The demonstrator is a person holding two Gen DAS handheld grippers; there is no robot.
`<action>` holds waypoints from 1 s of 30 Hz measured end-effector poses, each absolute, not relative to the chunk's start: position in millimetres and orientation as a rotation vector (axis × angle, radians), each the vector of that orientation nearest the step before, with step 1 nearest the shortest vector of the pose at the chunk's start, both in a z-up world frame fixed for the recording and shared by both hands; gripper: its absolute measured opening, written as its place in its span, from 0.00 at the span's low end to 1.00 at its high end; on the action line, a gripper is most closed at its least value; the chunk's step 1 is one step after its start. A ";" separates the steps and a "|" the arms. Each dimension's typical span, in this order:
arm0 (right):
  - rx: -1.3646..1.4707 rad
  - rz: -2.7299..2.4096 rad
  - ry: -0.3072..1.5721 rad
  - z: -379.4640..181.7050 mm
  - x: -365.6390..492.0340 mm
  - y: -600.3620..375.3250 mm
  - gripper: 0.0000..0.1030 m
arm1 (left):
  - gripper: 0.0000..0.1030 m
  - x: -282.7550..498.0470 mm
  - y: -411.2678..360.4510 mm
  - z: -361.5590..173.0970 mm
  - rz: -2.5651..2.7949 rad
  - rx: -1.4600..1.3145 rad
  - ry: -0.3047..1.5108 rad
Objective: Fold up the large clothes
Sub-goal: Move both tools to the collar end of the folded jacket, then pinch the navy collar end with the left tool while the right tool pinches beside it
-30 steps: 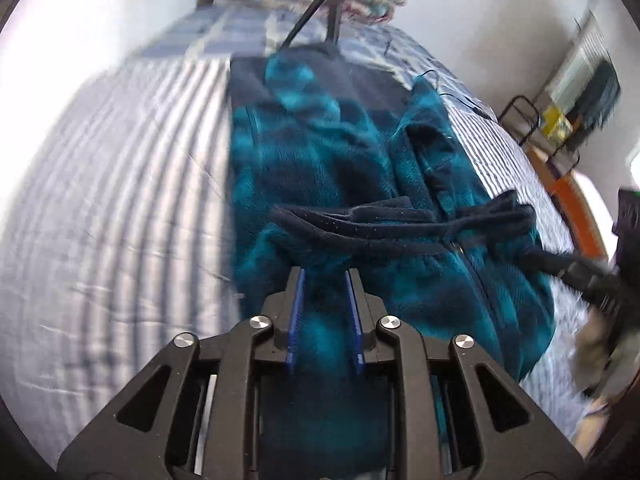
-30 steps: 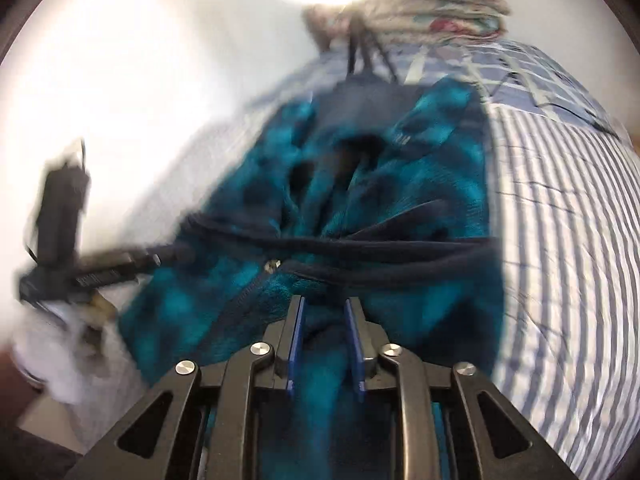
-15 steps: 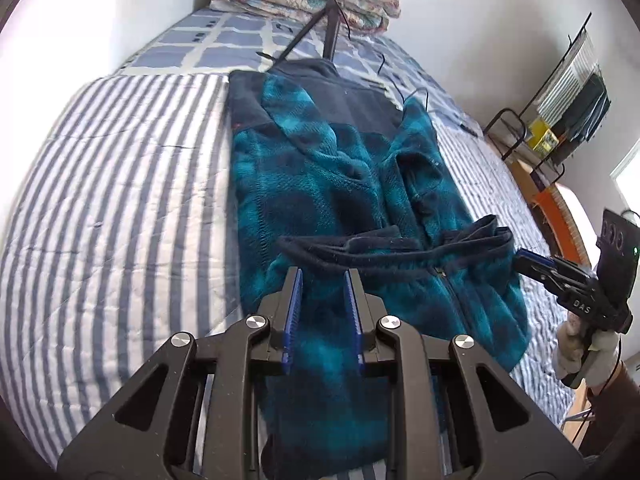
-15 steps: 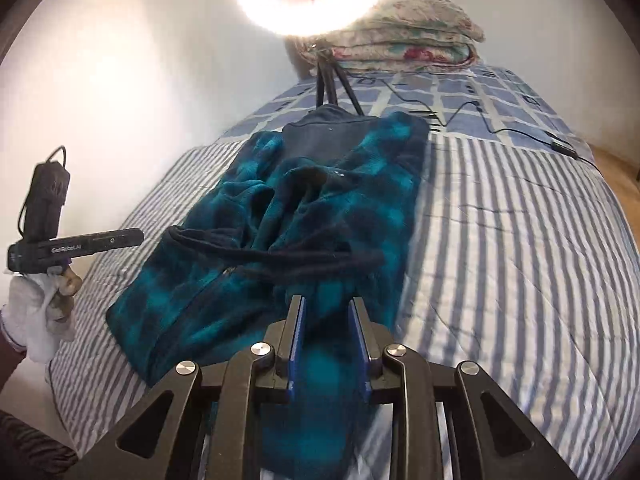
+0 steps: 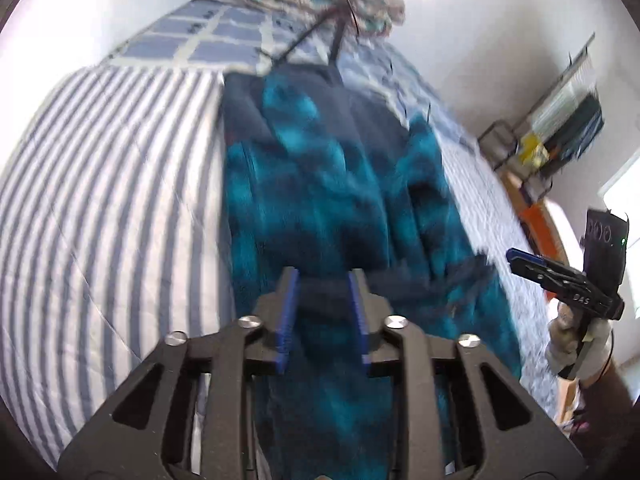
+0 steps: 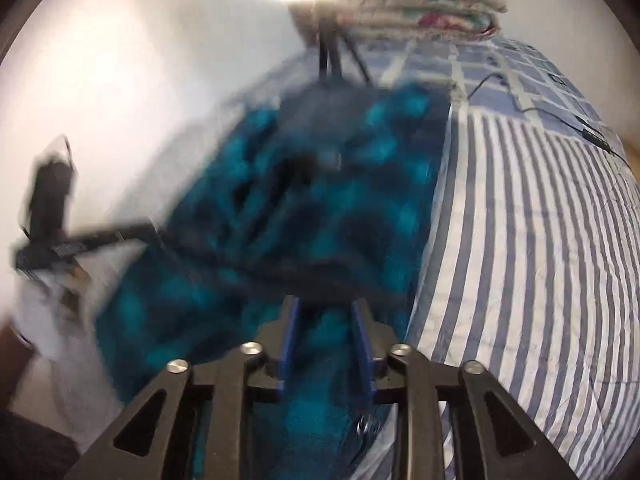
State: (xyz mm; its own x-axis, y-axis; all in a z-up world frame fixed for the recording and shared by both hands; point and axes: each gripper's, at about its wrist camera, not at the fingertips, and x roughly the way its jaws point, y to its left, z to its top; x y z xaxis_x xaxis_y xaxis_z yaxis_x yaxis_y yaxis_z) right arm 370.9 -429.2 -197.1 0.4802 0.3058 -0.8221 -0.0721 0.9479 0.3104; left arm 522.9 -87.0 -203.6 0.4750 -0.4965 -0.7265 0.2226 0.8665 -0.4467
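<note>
Fleece jacket [image 5: 320,184], plaid teal, on striped quilt [image 5: 112,184] | both tongs [image 5: 323,300] [image 6: 325,320] opening, dark hem between

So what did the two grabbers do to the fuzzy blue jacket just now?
Both are letting go. The left gripper and right gripper had pinched the dark hem of the teal-and-navy plaid fleece jacket; now their jaws are opening, with the hem between them in both views. The jacket stays folded over on the blue-and-white striped bedspread.
</note>
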 end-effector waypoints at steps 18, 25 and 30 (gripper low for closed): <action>0.151 -0.071 1.148 -248.0 553.2 -418.2 0.56 | 0.57 692.6 -147.9 -226.8 -0.296 -0.227 1.043; 0.103 -0.045 1.178 -265.0 557.5 -413.7 0.07 | 0.06 702.7 -159.8 -255.0 -0.260 -0.156 1.041; 0.200 0.092 1.068 -241.6 550.6 -414.8 0.05 | 0.03 700.9 -145.0 -247.4 -0.329 -0.256 1.012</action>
State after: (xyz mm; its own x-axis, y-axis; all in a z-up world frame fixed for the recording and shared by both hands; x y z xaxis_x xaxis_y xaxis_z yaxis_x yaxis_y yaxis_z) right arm 550.6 -414.8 -241.6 0.4799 0.1715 -0.8604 0.0215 0.9781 0.2070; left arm 700.9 -145.0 -247.4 0.4880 -0.3841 -0.7838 0.1498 0.9215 -0.3583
